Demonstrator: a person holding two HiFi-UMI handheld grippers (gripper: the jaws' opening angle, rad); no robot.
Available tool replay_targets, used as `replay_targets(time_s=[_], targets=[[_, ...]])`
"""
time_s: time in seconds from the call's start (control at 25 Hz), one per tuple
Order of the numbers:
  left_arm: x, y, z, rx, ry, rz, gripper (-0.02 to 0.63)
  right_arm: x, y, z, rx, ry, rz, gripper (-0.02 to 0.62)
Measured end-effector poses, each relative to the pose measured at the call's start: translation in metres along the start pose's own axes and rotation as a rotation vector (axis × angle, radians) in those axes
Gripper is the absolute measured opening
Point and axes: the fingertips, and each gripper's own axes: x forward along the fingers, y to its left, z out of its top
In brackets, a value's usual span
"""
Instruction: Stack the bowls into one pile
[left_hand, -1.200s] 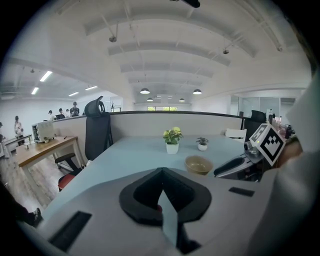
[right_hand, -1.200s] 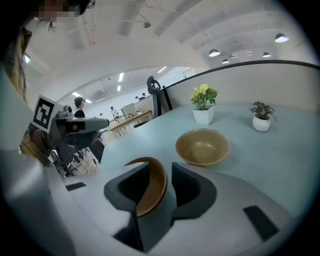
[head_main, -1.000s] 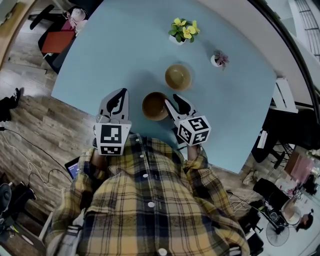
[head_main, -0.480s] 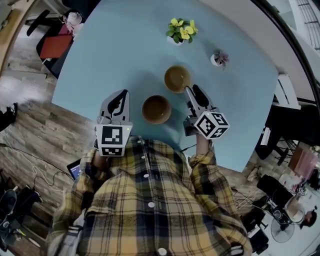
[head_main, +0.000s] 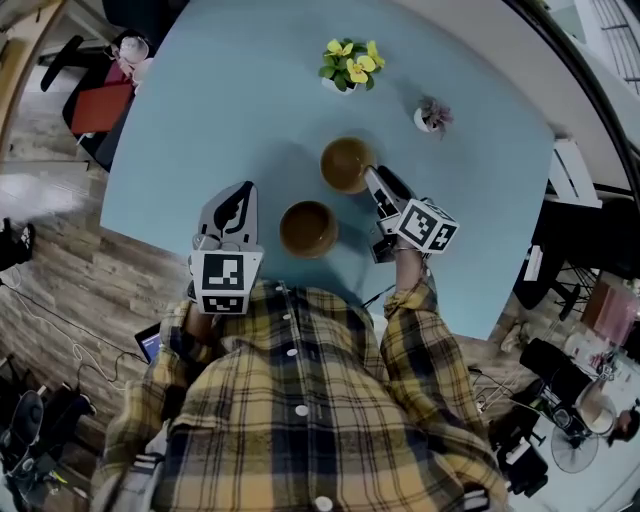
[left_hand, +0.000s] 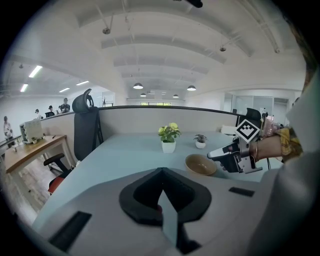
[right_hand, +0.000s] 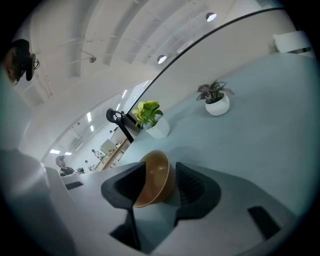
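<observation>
Pale blue worktop (head_main: 250, 90) carries two brown bowls. The nearer bowl (head_main: 308, 228) sits upright close to the edge where we stand, and the farther bowl (head_main: 345, 165) sits just beyond it, toward the middle of the worktop. The two are near each other but apart, so they are not yet stacked.

Our left tongs (head_main: 243, 188) hang over the near edge, just left of the nearer bowl. They point away from us with the nose dipped, and the jaws are pressed together with nothing between them.

Our right tongs (head_main: 372, 178) reach out from a plaid sleeve (head_main: 408, 300) and angle inward to the right side of the farther bowl. The wrist is rolled, so the worktop looks tilted in the right gripper view. Their jaws have just been opening and stand apart, with the farther bowl's wall between them. The pads do not press on it.

Toward the far edge stand a yellow-flowered plant (head_main: 347, 64) and a small pot plant (head_main: 431, 116), well apart from the bowls.
</observation>
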Motion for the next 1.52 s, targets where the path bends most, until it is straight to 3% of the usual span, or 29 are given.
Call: replay_targets(time_s=[0.48,0.8,1.04,1.52], targets=[[0.017,0.0,0.0,0.008,0.018,-0.027,-0.008,0.02,-0.013,-0.017,0.089,0.117,0.022,0.167],[0.016,0.005,0.0,0.002,0.013,-0.024,-0.008,0.018,-0.013,-0.023,0.14,0.128,0.017,0.058],[0.014,0.006,-0.001,-0.002,0.007,-0.02,-0.008,0.015,-0.011,-0.029,0.119,0.144,-0.004,0.018],[0.005,0.004,0.0,-0.002,-0.02,-0.023,-0.008,0.0,0.003,-0.019,0.074,0.103,0.0,0.018]])
